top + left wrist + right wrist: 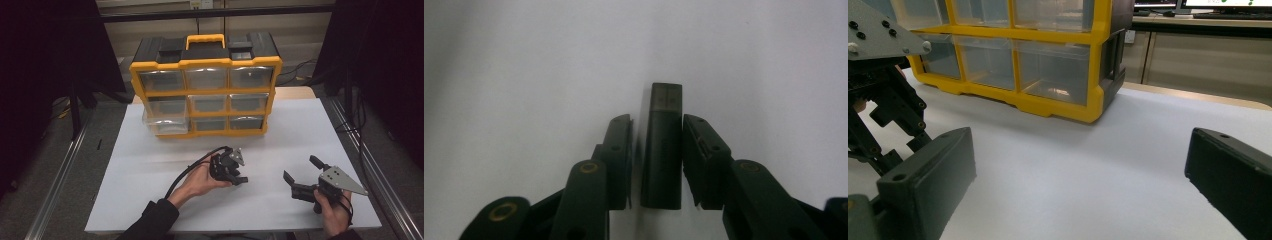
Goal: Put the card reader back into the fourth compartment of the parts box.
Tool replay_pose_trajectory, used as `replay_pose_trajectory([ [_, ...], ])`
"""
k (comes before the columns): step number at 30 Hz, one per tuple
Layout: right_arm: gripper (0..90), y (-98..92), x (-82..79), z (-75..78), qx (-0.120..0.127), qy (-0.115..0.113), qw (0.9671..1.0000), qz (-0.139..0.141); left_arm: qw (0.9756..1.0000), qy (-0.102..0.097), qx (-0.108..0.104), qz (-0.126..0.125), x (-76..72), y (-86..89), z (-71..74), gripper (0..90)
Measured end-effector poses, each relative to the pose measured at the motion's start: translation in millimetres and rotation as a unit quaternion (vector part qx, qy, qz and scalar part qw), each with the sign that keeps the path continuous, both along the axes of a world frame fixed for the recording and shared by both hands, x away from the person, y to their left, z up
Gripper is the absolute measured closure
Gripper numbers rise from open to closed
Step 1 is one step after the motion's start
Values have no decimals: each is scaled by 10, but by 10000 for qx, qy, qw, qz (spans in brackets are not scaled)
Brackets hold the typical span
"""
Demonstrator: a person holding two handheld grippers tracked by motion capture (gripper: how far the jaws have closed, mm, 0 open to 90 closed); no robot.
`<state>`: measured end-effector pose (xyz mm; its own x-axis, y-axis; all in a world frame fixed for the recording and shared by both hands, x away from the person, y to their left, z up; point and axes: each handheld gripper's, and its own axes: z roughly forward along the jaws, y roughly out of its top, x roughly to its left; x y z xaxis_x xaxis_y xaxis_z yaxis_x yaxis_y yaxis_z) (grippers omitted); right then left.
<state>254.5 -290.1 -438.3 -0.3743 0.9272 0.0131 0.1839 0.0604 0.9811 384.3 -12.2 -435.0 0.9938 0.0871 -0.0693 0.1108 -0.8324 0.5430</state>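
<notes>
On the white desk (150, 200), the left tool (656, 165) brackets a small dark block (663, 150), one pad touching it, while the right tool (300, 175) gapes wide, empty.

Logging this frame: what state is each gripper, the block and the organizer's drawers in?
Left gripper: jaws either side of block, one pad touching, other apart.
Right gripper: open, nothing held.
Block: lying flat on the table.
Bottom-left drawer: pulled out.
Other drawers: shut.
</notes>
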Motion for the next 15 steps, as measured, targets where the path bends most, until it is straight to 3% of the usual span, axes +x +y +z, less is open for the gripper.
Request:
replay_pose_trajectory([
  [7, 0, -2, 0, -1, -5, 2, 10000, 7, 10000, 63, -6, -22, 1, 4, 1, 736],
  [15, 0, -2, 1, -1, -5, -1, 10000, 6, 10000, 55, -49, -29, 0, 9, 1, 737],
])
